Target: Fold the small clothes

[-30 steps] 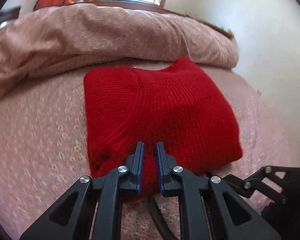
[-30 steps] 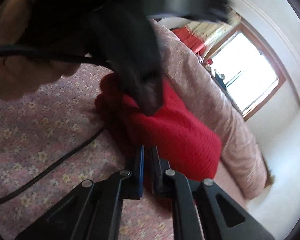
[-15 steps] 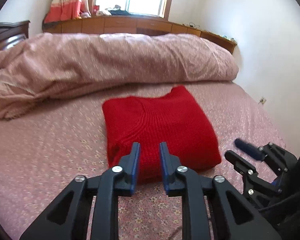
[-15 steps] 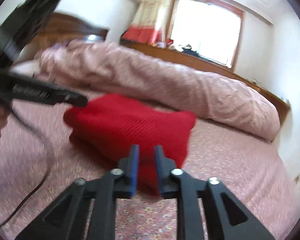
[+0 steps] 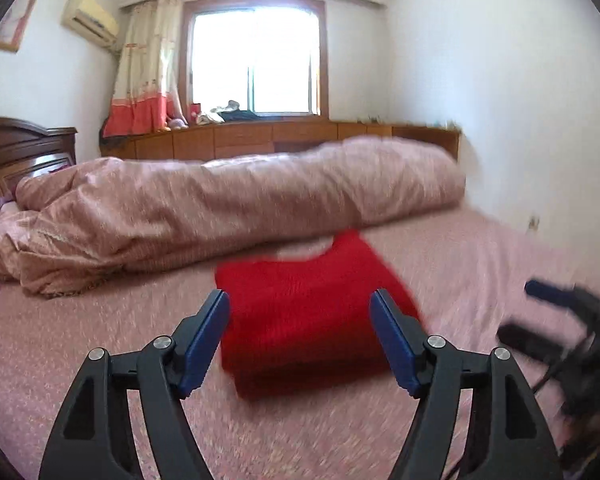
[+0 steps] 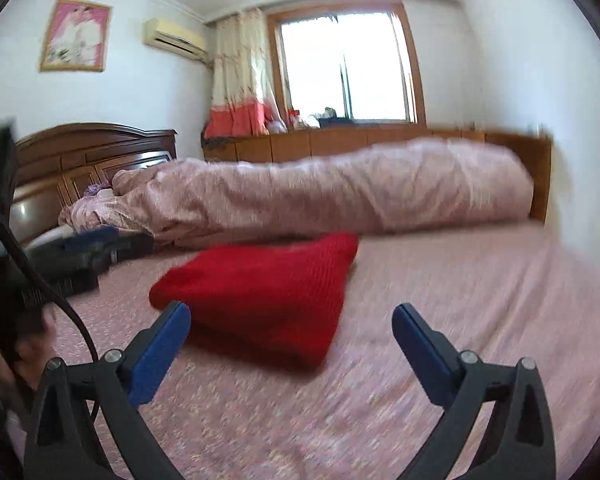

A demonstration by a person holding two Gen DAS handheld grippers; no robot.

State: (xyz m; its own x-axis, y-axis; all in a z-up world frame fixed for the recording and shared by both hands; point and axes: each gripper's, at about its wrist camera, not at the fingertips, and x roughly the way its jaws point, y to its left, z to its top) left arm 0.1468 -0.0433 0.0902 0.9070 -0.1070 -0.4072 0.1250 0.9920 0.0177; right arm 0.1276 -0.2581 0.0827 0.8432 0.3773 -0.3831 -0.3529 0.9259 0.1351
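Left wrist view: jaws now wider, red sweater (image 5: 308, 316) farther off.

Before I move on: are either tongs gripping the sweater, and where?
Nothing is held. Left tongs and right tongs are opening, empty; the folded sweater lies free on the bed.

Left gripper (image 5: 300, 300) and right gripper (image 6: 292, 316): identical build — black plastic fingers with triangular cut-outs, blue pads (image 5: 204, 340) on the inner faces, round silver screws (image 5: 435, 341) at the pivots. A black cable (image 6: 40, 276) trails from the left unit.
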